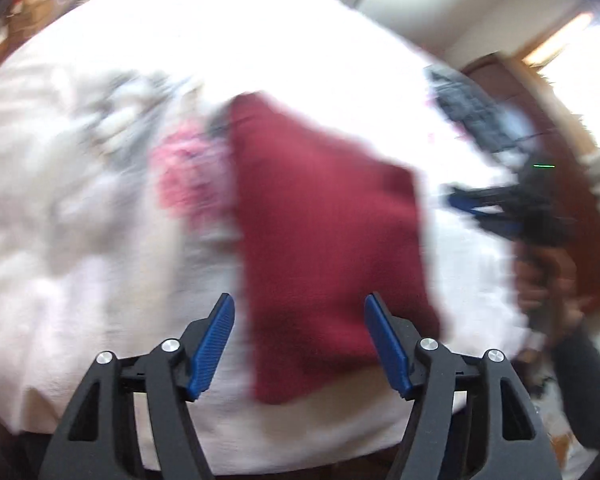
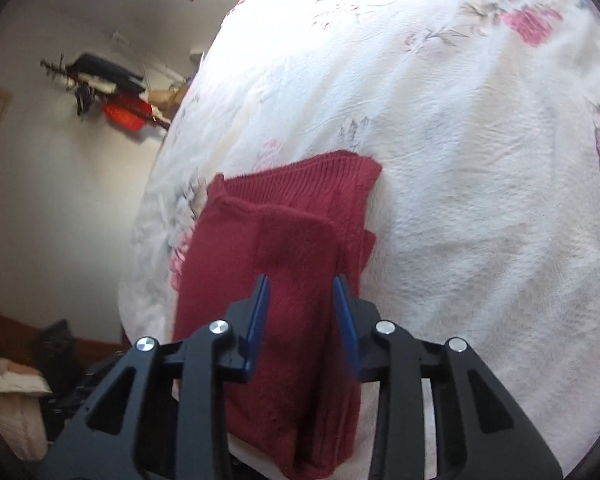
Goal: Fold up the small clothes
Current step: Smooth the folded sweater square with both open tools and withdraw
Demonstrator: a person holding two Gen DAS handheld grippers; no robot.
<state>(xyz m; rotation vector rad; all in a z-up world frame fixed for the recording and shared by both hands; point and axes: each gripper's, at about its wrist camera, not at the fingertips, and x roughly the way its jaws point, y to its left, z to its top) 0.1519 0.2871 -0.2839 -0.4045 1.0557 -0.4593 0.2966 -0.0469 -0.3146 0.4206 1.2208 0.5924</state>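
A dark red knitted garment (image 1: pixel 324 232) lies folded on a white floral blanket (image 1: pixel 260 60) near the bed's front edge. My left gripper (image 1: pixel 300 312) hovers over its near end, open wide, with nothing between the fingers; this view is motion-blurred. My right gripper (image 1: pixel 466 200) shows at the right, held by a person's hand (image 1: pixel 548 280), just off the garment's right side. In the right wrist view the garment (image 2: pixel 284 248) lies in layers with a ribbed band at its far end. The right gripper (image 2: pixel 301 286) is open above it, holding nothing.
The blanket (image 2: pixel 460 160) stretches far up and to the right. A dark patterned item (image 1: pixel 472 112) lies on the bed at the far right, beside brown wooden furniture (image 1: pixel 540 92). Left of the bed's edge are a wall with hanging things (image 2: pixel 108 88) and dark items on the floor (image 2: pixel 56 348).
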